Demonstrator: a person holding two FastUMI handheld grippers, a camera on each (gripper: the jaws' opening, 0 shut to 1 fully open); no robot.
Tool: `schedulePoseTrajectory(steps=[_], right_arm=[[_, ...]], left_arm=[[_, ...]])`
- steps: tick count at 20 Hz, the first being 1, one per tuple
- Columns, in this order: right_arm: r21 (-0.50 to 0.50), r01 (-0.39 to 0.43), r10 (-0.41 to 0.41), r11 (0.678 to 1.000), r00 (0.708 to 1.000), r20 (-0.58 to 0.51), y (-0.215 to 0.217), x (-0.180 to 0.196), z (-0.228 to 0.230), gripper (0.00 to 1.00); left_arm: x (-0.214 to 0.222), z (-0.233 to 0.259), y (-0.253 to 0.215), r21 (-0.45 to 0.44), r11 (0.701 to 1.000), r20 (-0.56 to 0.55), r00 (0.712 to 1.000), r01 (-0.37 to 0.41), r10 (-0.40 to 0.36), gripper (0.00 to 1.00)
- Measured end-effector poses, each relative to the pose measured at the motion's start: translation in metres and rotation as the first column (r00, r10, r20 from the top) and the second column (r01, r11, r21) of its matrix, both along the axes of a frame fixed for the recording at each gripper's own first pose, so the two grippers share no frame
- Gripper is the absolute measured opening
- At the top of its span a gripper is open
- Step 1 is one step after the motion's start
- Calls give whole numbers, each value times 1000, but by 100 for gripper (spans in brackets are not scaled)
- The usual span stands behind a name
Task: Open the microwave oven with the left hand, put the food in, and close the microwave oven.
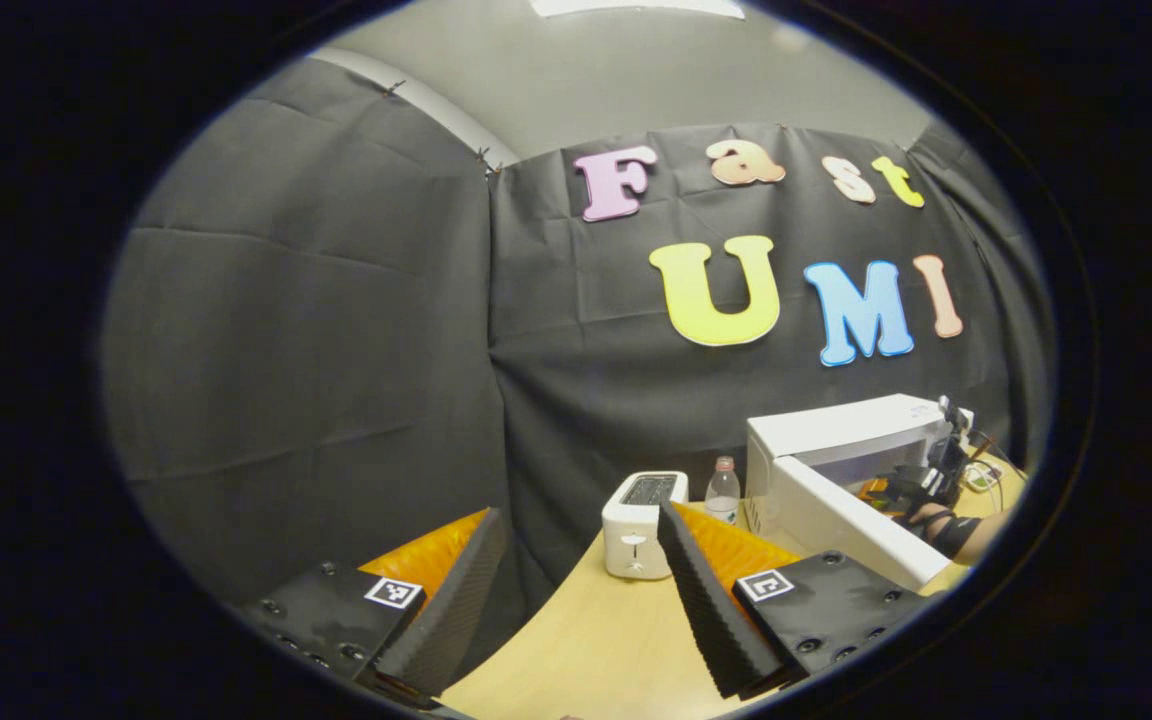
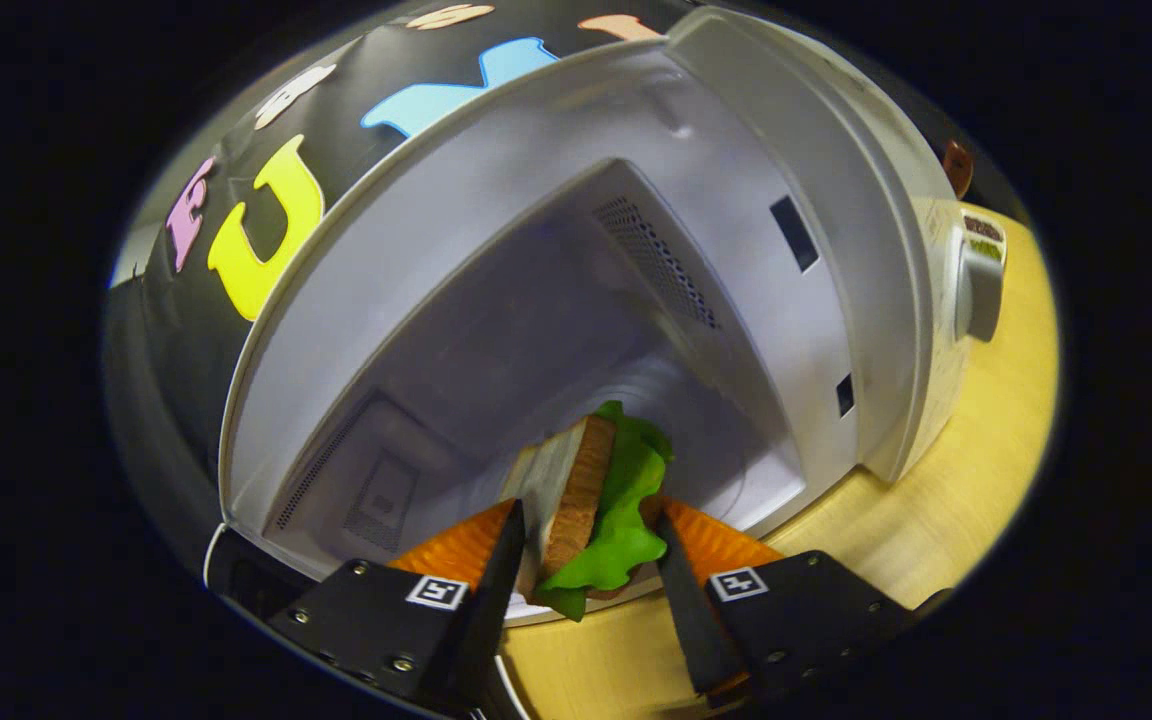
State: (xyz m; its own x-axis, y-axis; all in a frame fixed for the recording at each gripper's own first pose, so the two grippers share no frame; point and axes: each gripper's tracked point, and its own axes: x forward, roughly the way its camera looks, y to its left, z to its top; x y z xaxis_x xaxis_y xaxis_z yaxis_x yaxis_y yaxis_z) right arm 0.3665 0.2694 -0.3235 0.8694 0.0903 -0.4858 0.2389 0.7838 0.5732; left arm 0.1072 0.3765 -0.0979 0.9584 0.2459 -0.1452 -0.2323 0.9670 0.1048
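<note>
The white microwave (image 1: pixel 846 425) stands at the right of the table with its door (image 1: pixel 836 520) swung open. In the left gripper view my left gripper (image 1: pixel 578 512) is open and holds nothing, well left of the oven. My right gripper (image 1: pixel 921 480), held by a gloved hand (image 1: pixel 956 530), reaches into the oven's mouth. In the right gripper view my right gripper (image 2: pixel 586 512) is shut on a sandwich (image 2: pixel 586 470) of bread and green lettuce, held on edge at the threshold of the microwave cavity (image 2: pixel 496 360).
A white toaster (image 1: pixel 641 525) and a small water bottle (image 1: pixel 723 490) stand left of the microwave on the wooden table (image 1: pixel 586 640). The control knob (image 2: pixel 976 270) sits on the oven's right side. The door's edge (image 2: pixel 236 570) lies at lower left.
</note>
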Motion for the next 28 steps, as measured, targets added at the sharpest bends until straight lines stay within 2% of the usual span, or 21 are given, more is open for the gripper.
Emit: schedulePoseTrajectory(steps=[1, 2, 7, 12, 15, 20, 21, 22, 25, 28], right_arm=[[-35, 8, -8, 999, 1000, -9, 1, -4, -7, 74], [-69, 9, -10, 998, 1000, -18, -10, -7, -1, 100], [-196, -7, 8, 980, 1000, 5, -38, -28, 23, 98], [-331, -90, 125, 939, 989, 85, -49, -72, 72, 98], [-402, -93, 167, 911, 974, 153, -63, -98, 112, 98], [-440, -68, 193, 895, 950, 246, -98, -136, 174, 98], [-455, -62, 205, 888, 940, 272, -106, -142, 186, 98], [-472, -49, 210, 880, 933, 293, -115, -146, 197, 98], [-477, -35, 209, 878, 925, 317, -139, -158, 216, 98], [-485, -28, 222, 874, 912, 346, -160, -170, 235, 98]], left_arm=[[-1, 0, -1, -5, 1000, 3, 1000, 0, 0, 100], [0, -2, -3, -14, 1000, 2, 1000, 2, -2, 100], [5, -17, -18, -68, 997, 22, 999, 26, -25, 100], [8, -39, -39, -103, 993, 31, 998, 62, -59, 100], [8, -55, -56, -101, 992, 20, 997, 82, -80, 100], [3, -89, -84, -120, 989, -33, 995, 89, -94, 100], [-2, -99, -88, -123, 989, -49, 995, 84, -91, 96], [-6, -104, -93, -126, 989, -60, 994, 83, -91, 97], [-15, -116, -108, -124, 989, -87, 993, 74, -86, 98], [-30, -130, -120, -141, 988, -113, 990, 64, -80, 86]])
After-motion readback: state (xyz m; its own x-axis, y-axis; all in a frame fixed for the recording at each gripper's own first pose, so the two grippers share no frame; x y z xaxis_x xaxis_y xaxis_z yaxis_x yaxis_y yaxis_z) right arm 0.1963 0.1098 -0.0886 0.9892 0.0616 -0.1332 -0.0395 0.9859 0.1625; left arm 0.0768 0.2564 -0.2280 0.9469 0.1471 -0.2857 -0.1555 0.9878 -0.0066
